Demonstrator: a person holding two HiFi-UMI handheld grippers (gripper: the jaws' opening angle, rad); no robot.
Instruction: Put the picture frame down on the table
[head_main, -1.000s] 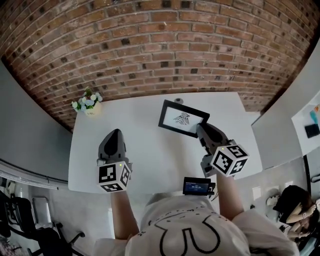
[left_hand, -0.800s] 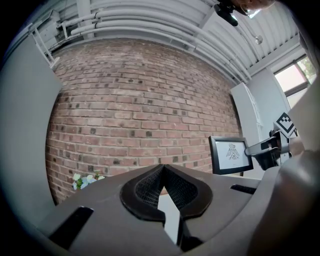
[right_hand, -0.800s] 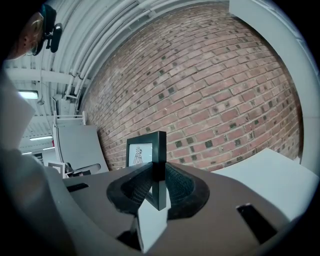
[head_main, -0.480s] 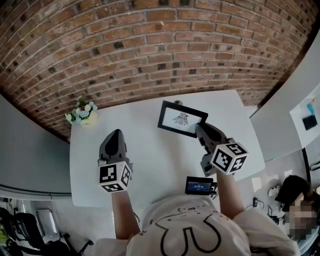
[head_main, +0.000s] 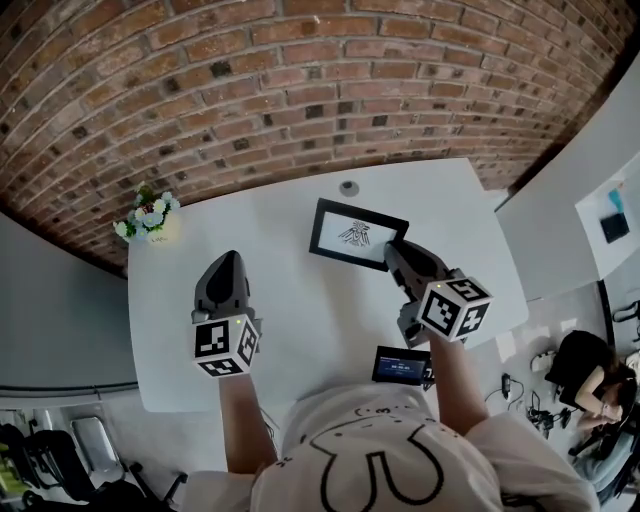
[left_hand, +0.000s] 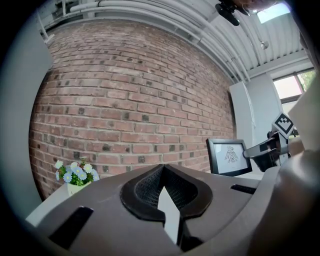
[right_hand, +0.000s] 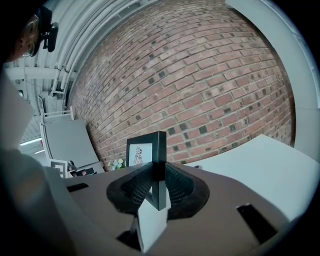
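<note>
The fingers (right_hand: 137, 189) of the right gripper (right_hand: 159, 176) are pressed onto the side edge of the picture frame (right_hand: 141, 154), closed only as far as the black moulding between them allows. This edge grip lets the frame stand upright, picture side toward the person, over the far right part of the white surface (head_main: 300, 320). I cannot tell whether its lower edge touches there. The left gripper (left_hand: 162, 172) has its fingers closed together on nothing and hangs over the left part, away from the work. Behind the frame, near the far edge, lies a small round grey thing (head_main: 348, 188), close enough to mind when the frame is laid flat. The flower pot (head_main: 147, 220) stands well apart in the far left corner, before a brick wall (head_main: 300, 80).
</note>
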